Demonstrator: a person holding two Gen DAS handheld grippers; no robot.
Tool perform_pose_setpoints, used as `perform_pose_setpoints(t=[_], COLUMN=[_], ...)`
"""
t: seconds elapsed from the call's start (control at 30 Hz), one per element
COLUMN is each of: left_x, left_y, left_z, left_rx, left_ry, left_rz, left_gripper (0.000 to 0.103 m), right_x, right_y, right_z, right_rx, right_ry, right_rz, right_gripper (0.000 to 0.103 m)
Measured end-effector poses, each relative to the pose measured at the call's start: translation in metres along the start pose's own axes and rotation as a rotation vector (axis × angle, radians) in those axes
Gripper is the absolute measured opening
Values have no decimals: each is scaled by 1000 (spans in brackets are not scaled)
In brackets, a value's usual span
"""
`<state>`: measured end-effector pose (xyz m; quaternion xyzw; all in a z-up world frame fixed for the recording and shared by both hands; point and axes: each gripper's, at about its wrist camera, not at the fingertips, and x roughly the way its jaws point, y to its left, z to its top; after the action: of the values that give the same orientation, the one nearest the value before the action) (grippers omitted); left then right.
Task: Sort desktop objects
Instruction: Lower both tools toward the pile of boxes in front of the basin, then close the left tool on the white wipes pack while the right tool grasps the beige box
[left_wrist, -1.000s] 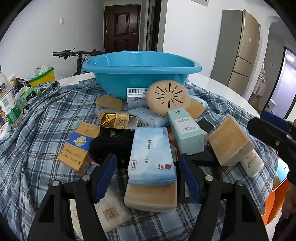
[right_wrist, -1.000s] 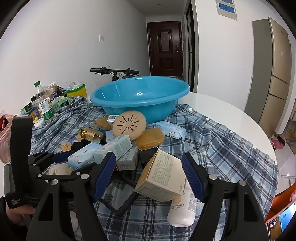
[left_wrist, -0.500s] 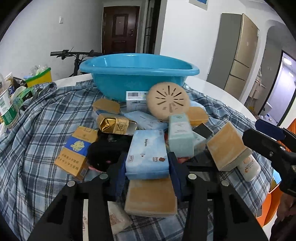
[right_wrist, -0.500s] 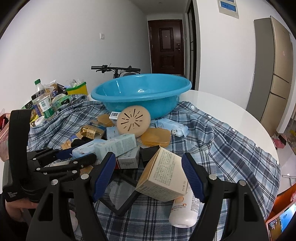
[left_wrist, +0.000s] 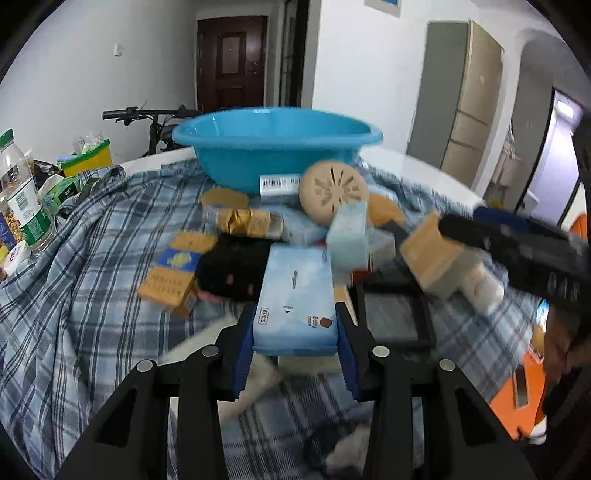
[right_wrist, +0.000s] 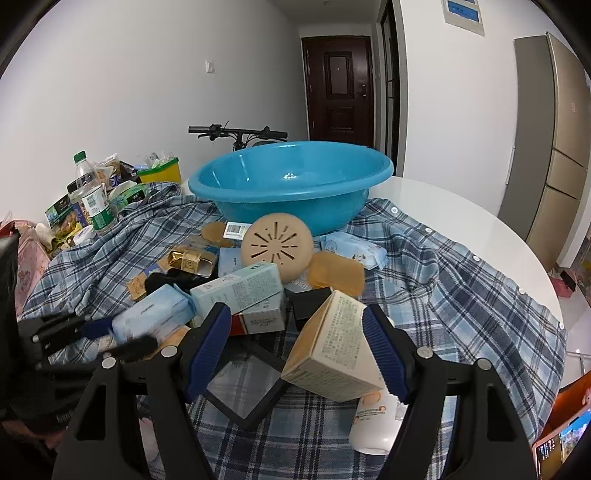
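My left gripper (left_wrist: 294, 345) is shut on a light blue tissue pack (left_wrist: 297, 295) and holds it a little above the plaid cloth; the pack also shows in the right wrist view (right_wrist: 153, 317). My right gripper (right_wrist: 295, 349) is open, its fingers either side of a tan box (right_wrist: 338, 350) that leans on a white bottle (right_wrist: 373, 424). A big blue basin (right_wrist: 291, 188) stands at the back of the pile, also in the left wrist view (left_wrist: 277, 144).
On the plaid cloth (right_wrist: 461, 295) lie a round tan vented disc (right_wrist: 277, 245), a pale teal box (right_wrist: 240, 291), a gold packet (right_wrist: 188, 258), a black frame (right_wrist: 243, 384) and a yellow-blue box (left_wrist: 170, 277). Bottles and snacks (right_wrist: 90, 199) crowd the left edge.
My left gripper closed on the tissue pack and lifted it off the tan box beneath. The right gripper stayed open and hardly moved.
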<state>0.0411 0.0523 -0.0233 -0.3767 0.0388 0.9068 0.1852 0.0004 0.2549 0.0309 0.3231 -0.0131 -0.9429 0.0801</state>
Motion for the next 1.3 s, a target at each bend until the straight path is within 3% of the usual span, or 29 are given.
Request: perform_pose_setpoints(t=[0.23,0.3,0.37,0.67,0.73,0.9,1.3], left_x=[-2,-2,-2,19,24,27,23], left_y=[2,2,4,2,-2,-4,-2], left_z=[-11,-10,-8,2,3,0,-5], left_rx=[-8,-22,-47,-74,-59,-58,-69], left_ry=[-58,-85,-119,-149,-145,-169,-202], left_rz=[-14,-23,-37,-11,-1,12,15], left_gripper=[47,64,68,68,67,42,42], right_x=[2,3,3,9,10,11,6], right_y=[9,9,7,4,3,-3,-16], right_z=[-3,-4,-4,-7,-7,-8,-14], right_rx=[-23,-23,-20,-9,-8,9,62], right_ry=[10,10,11,26,29,25,-37], right_rz=[9,6,2,-10,-13,-27,-29], right_gripper=[73,73,73,73,73,73,73])
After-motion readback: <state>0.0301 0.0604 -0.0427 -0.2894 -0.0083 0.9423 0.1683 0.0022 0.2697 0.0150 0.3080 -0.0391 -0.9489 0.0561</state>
